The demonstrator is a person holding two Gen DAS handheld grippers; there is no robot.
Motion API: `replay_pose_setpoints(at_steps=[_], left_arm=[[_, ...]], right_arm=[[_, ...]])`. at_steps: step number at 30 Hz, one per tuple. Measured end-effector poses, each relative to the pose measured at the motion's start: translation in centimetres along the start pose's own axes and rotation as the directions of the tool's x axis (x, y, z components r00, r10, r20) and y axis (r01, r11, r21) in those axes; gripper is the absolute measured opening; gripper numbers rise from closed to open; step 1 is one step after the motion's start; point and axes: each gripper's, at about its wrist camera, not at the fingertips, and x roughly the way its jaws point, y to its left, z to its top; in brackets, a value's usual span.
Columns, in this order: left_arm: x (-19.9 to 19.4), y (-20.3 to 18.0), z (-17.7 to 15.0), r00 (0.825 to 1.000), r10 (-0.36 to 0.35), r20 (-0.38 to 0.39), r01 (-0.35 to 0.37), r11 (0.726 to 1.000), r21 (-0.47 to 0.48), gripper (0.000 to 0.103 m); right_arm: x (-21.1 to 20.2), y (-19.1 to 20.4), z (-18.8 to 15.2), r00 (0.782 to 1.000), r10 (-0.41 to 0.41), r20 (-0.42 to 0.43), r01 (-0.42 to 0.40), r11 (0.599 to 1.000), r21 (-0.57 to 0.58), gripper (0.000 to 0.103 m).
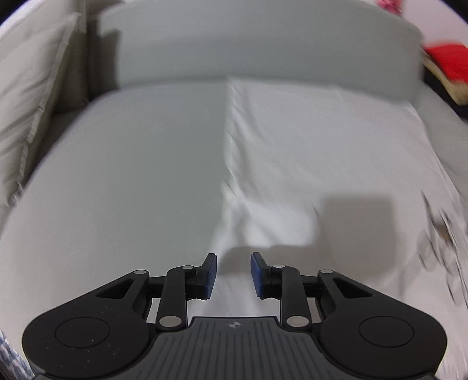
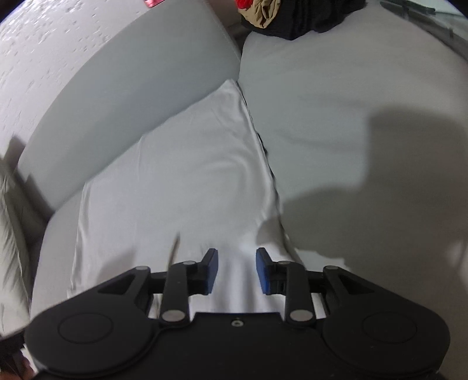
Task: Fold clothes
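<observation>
two pairs of black tongs with blue pads show, one per view: the left tongs (image 1: 233, 274) and the right tongs (image 2: 237, 270), each parted about halfway with nothing between the pads. one smooth white rectangular garment (image 1: 307, 163) lies spread flat on the pale grey sofa seat cushion (image 1: 117, 175), its far edge against the one grey sofa backrest (image 1: 248, 49) and its left edge straight. both tongs hang over the near part of the garment, the left ones at its near left corner, the right ones further in. whether this flat panel is a piece already folded or one laid out for folding cannot be settled from these views. risks, as i judge them: the cloth looks slippery and thin, so a shallow pinch could slide off or catch only the top layer, leaving layers beneath behind; the ripples near the right tongs could be pressed into a crooked crease; uneven lifting by the two hands would skew the edges. one heap of dark, tan and red clothes (image 2: 280, 14) sits beyond the far right corner of the garment, and one cream pillow (image 1: 26, 96) stands well left of it. both views are blurred, so finer detail is lost.
</observation>
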Motion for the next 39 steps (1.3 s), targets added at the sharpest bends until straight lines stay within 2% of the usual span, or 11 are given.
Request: replay_pose_setpoints(at_steps=[6,10,15,19,21,24,27,30,33,35,39], left_arm=[[-3.0,-2.4,-5.8,0.998,0.045,-0.046,-0.040,0.993,0.111,0.031],[-6.5,-1.9,-8.3,0.999,-0.036,0.011,0.035,0.997,0.070,0.031],[-7.7,-5.0,-9.6,0.990,-0.108,0.088,0.096,0.987,0.130,0.031],[-7.5,-7.4,-11.6,0.989,-0.123,0.077,0.104,0.970,0.220,0.031],[-7.4,-8.6,-12.6,0.989,-0.131,0.070,0.108,0.958,0.264,0.023],[-7.8,-9.7,-13.9,0.989,-0.137,0.061,0.111,0.943,0.315,0.022],[-9.5,-8.6,-14.3,0.982,-0.179,0.065,0.157,0.954,0.256,0.024],[-10.4,-8.3,-13.6,0.978,-0.151,0.146,0.117,0.969,0.219,0.030],[-8.9,-9.0,-12.1,0.986,-0.109,0.123,0.081,0.974,0.213,0.031],[-7.2,-9.6,-12.0,0.995,-0.099,0.028,0.090,0.971,0.222,0.034],[-7.9,-10.2,-12.8,0.996,-0.082,0.021,0.071,0.947,0.313,0.036]], right_arm=[[-3.0,-1.5,-6.1,0.988,-0.135,-0.078,0.127,0.987,-0.104,0.030],[-6.9,-1.6,-8.6,0.988,-0.145,-0.060,0.137,0.982,-0.128,0.030],[-8.9,0.0,-9.7,0.998,0.030,-0.050,-0.034,0.996,-0.087,0.030],[-7.4,3.4,-10.7,0.993,0.099,-0.061,-0.109,0.976,-0.191,0.024],[-7.0,4.2,-12.5,0.990,0.082,-0.112,-0.107,0.964,-0.242,0.023],[-8.3,5.0,-15.1,0.991,0.051,-0.127,-0.093,0.931,-0.352,0.023],[-10.4,5.1,-15.4,0.982,0.035,-0.186,-0.099,0.934,-0.344,0.020],[-11.2,5.6,-14.4,0.993,0.058,-0.105,-0.092,0.928,-0.361,0.020],[-11.0,6.2,-13.8,0.994,0.082,-0.076,-0.104,0.931,-0.350,0.021],[-9.7,6.4,-13.6,0.992,0.077,-0.100,-0.105,0.939,-0.327,0.021],[-8.4,6.1,-14.6,0.986,0.046,-0.163,-0.100,0.935,-0.340,0.023]])
